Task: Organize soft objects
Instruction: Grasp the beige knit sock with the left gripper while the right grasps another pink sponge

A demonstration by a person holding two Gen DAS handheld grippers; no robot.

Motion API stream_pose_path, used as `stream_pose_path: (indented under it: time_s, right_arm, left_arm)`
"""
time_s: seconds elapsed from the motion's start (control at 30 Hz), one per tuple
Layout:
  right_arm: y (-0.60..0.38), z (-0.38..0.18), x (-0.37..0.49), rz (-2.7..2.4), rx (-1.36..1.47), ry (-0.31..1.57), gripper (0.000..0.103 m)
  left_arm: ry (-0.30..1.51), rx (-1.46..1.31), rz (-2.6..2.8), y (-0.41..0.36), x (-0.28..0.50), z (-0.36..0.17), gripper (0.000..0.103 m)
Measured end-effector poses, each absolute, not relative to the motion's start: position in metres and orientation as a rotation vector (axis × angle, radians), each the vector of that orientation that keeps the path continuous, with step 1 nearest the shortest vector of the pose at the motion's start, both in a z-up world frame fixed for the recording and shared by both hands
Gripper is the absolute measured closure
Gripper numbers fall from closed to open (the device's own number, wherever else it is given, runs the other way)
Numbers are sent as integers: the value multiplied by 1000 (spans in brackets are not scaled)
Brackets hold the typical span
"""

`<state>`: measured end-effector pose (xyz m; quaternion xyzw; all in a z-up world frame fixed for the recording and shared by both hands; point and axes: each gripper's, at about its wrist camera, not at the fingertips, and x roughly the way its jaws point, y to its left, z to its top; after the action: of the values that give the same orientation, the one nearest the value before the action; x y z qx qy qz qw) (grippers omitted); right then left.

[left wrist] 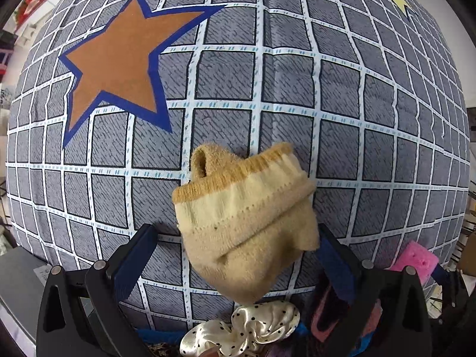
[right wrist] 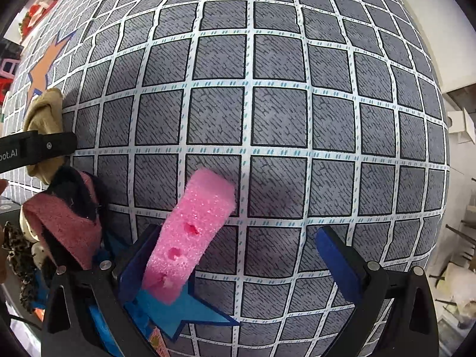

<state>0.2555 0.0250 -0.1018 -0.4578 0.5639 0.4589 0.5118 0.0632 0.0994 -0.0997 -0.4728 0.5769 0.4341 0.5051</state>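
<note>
Left wrist view: the left gripper (left wrist: pixel 235 255) has its fingers (left wrist: pixel 135 263) spread wide, a beige sock (left wrist: pixel 247 226) lying between them on the grid-patterned cloth (left wrist: pixel 327 89), apparently unclamped; a polka-dot scrunchie (left wrist: pixel 247 330) sits just below. Right wrist view: the right gripper (right wrist: pixel 235 255) is likewise wide apart, a pink sponge (right wrist: pixel 190 238) leaning against its left finger, ungripped. Only the left wrist view shows the brown star (left wrist: pixel 119 62) whole; only the right wrist view shows the pink-and-black cloth (right wrist: pixel 68 220).

Cream sock (left wrist: pixel 247 223) hides the right fingers' (left wrist: pixel 333 264) contact.
</note>
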Motion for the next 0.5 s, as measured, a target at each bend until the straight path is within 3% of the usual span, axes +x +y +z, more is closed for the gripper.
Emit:
stream_pose_path:
  time_s: [0.27,0.5]
  right_arm:
    - [24,-110,259,907,-893,1560,1]
    - [26,-119,255,751,-840,1583,0]
  left_arm:
    - [1377,-1169,1081,118,63,-105,0]
    - [1394,-1196,1072,127,56,-117,0]
